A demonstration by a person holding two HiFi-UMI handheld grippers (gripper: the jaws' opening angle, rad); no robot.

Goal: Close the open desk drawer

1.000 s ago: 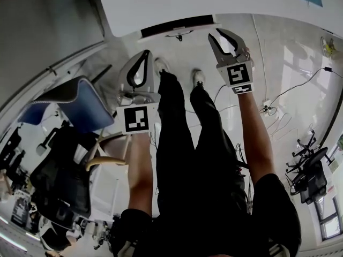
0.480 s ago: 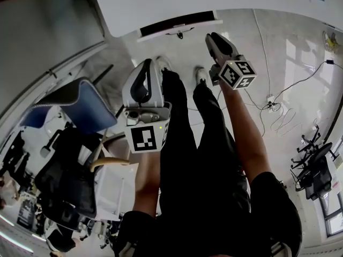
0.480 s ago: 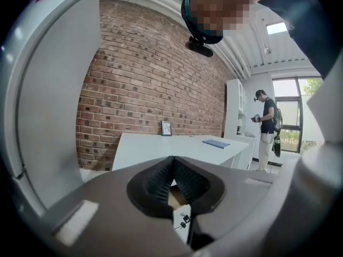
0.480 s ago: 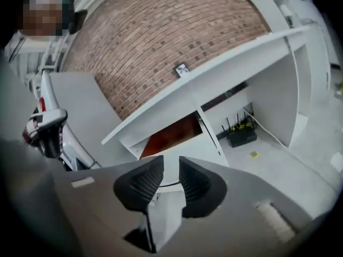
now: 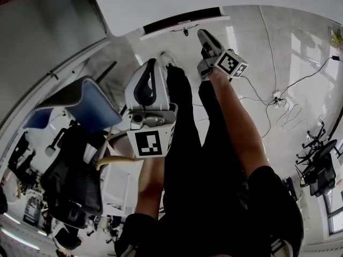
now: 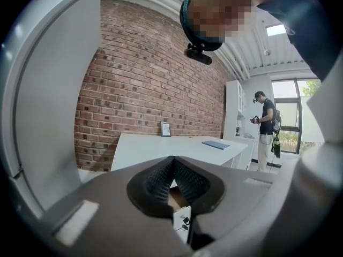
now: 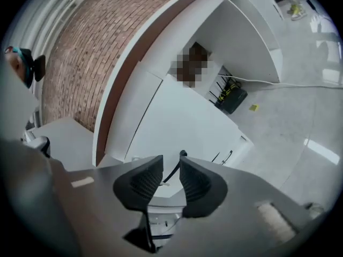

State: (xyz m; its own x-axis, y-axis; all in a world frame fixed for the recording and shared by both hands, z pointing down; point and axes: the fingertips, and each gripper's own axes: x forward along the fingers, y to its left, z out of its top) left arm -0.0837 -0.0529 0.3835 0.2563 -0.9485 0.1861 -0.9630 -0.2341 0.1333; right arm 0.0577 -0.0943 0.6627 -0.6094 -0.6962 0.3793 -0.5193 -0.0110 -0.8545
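The blue-grey chair (image 5: pixel 80 103) is standing to the outer left of the left gripper (image 5: pixel 151 65).

The left gripper is pointing towards the white desk (image 5: pixel 161 4). Its jaws are resting tip to tip and are gripping nothing (image 6: pixel 173 160). Its cube (image 5: pixel 150 143) is showing a black-and-white square marker towards the head camera; no lettering is legible on it.

In the left gripper view, the open drawer (image 6: pixel 182 219) is appearing straight ahead of the closed tips and just below them. It is showing a brown interior and a white front with a small dark fitting on it.

In the head view, the drawer (image 5: pixel 182 24) is projecting from under the desk edge. It is lying ahead of both grippers, between their lines of pointing and apart from both.

The person's legs in black trousers (image 5: pixel 198 159) are standing between the two grippers.

The right gripper (image 5: pixel 203 35) is aiming at the drawer end. Its jaws are standing a narrow gap apart and are clamping nothing (image 7: pixel 171 164). A thin dark cord (image 7: pixel 172 171) is showing through that gap against a white panel. Its marker cube (image 5: pixel 231 63) is sitting behind the jaws.

Loose cables (image 5: pixel 278 98) are lying on the floor to the outer right of the right gripper.
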